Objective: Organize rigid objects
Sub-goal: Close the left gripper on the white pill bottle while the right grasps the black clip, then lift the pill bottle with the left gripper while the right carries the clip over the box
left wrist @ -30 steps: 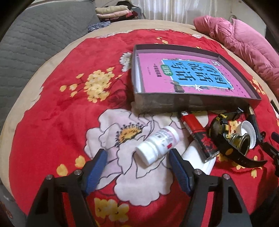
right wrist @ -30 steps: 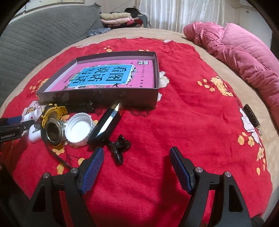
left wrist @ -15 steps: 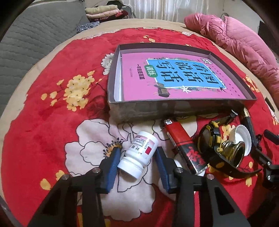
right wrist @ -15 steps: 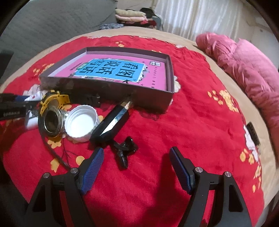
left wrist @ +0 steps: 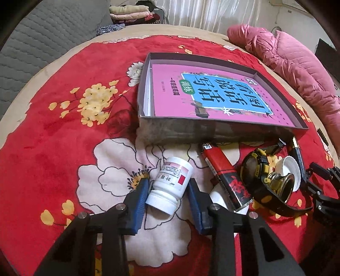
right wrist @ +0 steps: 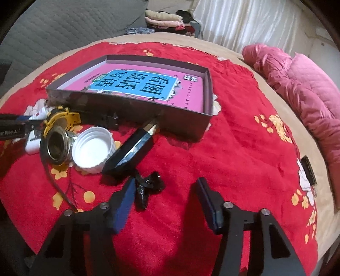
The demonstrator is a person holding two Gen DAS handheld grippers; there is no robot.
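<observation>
My left gripper is shut on a white pill bottle that lies on the red floral blanket, cap end toward me. Ahead stands a dark shallow box with a pink book inside. To the bottle's right lie a red and black lighter, a black and yellow watch and a white cap. My right gripper is open above the blanket, with a small black clip just inside its left finger. A black pen-like case lies beyond it.
A pink quilted jacket lies at the right edge of the bed. Folded clothes sit at the far side. A grey quilted surface lies to the left. A small dark object lies on the blanket at far right.
My left gripper moved forward around the pill bottle and closed on it. My right gripper shifted forward and left toward the black clip and stayed open.
</observation>
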